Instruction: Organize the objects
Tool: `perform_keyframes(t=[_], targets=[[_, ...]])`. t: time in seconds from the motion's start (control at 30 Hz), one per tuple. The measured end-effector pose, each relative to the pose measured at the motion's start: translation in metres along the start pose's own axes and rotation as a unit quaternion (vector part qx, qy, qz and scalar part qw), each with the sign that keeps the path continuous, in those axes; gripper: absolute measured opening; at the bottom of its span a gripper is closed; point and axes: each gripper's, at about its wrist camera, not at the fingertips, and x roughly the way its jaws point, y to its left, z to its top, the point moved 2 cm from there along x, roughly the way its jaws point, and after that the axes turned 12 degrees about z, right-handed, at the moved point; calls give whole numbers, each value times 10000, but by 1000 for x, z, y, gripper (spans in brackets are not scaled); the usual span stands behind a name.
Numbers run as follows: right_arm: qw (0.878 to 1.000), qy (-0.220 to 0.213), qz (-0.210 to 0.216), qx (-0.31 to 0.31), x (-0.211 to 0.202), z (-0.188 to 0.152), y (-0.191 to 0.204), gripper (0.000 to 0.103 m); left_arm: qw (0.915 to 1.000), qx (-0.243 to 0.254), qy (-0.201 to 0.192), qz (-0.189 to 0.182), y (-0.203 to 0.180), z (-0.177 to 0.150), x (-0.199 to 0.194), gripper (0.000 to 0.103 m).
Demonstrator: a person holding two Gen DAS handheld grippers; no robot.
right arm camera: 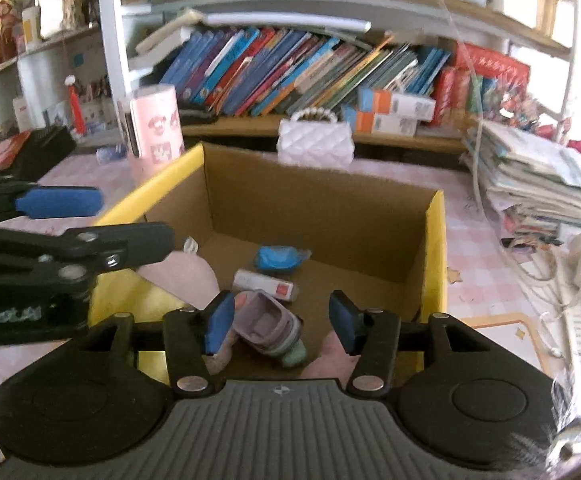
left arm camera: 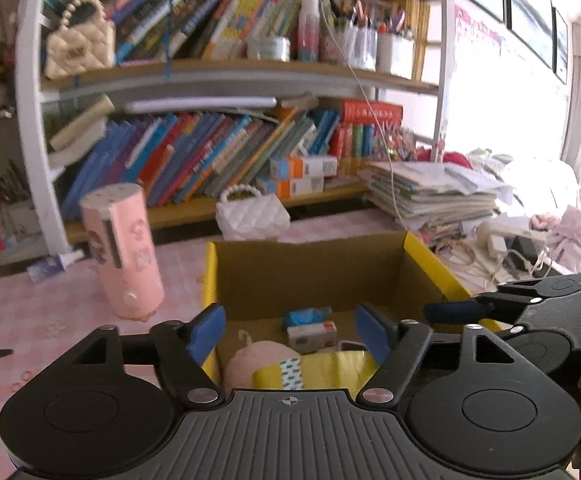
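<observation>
Left tool (left arm camera: 290,334) and right tool (right arm camera: 282,322) both gape, empty.

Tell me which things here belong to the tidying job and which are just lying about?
Job:
- cardboard box
- inside it: blue packet, small white carton, small shoe, pink soft thing
- left claw, right claw, both open

Lying about:
- pink cylinder
- white quilted purse
- bookshelf
- paper stack

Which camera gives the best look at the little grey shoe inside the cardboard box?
The right wrist view. There the small grey shoe lies in plain sight on the floor of the yellow-edged cardboard box, its opening facing up. In the left wrist view I cannot make it out behind the box's near flap.
</observation>
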Motion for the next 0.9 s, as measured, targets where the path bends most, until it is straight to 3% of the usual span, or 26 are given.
perform_keyframes(t=[0.23, 0.3, 0.47, 0.6, 0.9], targets=[[9967, -623, -484, 184, -43, 1, 27, 66, 9974, -436, -254, 505, 39, -9, -49, 94], [9948, -790, -585, 269, -56, 0, 38, 73, 9954, -581, -229, 730, 52, -16, -63, 95], [9913, -1089, -655, 351, -79, -7, 74, 78, 9902, -858, -87, 1103, 82, -41, -94, 97], [9915, -1057, -686, 325, -86, -22, 103, 80, 9868, -952, 67, 1308, 97, -64, -114, 97], [9947, -536, -779, 392, -94, -65, 150, 87, 9814, -853, 343, 1685, 103, -99, -150, 100]])
